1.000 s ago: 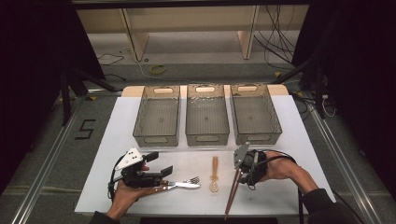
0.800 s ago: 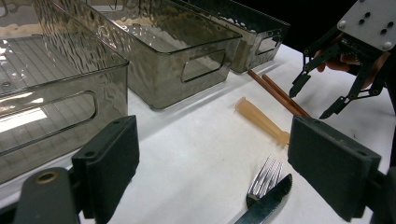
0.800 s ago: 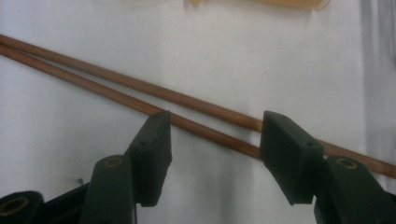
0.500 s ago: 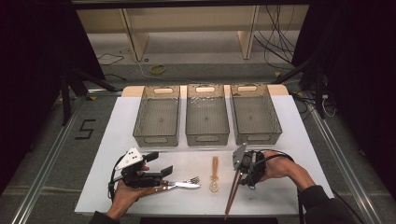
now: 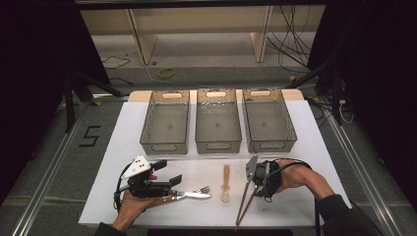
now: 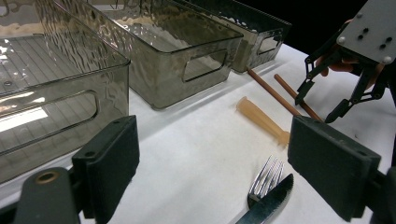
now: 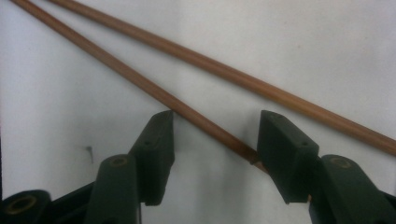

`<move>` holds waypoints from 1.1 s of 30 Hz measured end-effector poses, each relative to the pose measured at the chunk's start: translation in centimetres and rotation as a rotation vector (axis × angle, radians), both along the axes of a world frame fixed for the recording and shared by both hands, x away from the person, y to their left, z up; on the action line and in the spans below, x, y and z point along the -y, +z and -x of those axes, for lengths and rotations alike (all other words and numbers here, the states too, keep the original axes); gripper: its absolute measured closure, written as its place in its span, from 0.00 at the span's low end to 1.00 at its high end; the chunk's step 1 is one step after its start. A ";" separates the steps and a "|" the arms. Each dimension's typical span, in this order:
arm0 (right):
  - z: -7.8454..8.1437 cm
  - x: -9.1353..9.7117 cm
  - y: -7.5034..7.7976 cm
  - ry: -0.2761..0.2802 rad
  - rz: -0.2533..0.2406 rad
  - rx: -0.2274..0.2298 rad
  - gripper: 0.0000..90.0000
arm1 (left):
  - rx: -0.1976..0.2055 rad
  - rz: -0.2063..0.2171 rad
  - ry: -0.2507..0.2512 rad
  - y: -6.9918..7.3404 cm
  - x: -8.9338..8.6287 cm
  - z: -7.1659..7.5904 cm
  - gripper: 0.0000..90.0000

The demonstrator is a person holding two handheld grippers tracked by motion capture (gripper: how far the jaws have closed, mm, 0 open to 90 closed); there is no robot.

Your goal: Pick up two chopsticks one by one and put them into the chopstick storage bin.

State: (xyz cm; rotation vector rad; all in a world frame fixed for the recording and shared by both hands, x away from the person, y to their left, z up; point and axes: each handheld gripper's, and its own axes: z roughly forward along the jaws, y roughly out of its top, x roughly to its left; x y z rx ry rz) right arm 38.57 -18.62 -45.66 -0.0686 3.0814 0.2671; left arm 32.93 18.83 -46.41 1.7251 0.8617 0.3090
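Chopsticks (image 5: pixel 246 201) are what I am after: two brown sticks lying flat on the white table (image 5: pixel 314 147), at its near right, right of the pale spoon (image 5: pixel 225 183). My right gripper (image 7: pixel 212 137) hangs straight over them with its jaws apart, and they have just been closing in a little; the nearer stick runs between the pads (image 7: pixel 156 149) without being pinched yet, the other lies just beyond them. To do this well I judge I should drop squarely until both pads straddle the sticks, gather the pair together rather than one, and squeeze near the thicker top ends so they do not scissor or roll. In the high view their long axis slants from upper right to lower left, thin tips toward me, spreading slightly apart there. My left gripper (image 6: pixel 210 172) rests released, jaws wide, by the fork (image 6: pixel 266 179) and knife (image 6: pixel 271 205).
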 end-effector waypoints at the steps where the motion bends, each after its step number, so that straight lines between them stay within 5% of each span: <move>1: 0.1 -0.1 0.1 0.012 0.012 0.003 0.56 | 0.000 0.000 0.000 0.0 0.0 0.0 0.18; 8: 0.5 -0.8 0.1 0.033 0.065 -0.001 0.66 | 0.001 -0.001 0.000 0.0 0.0 0.0 0.18; 33: 1.9 -0.9 0.2 0.156 0.102 0.021 0.93 | -0.004 -0.002 0.001 0.0 0.0 0.0 0.18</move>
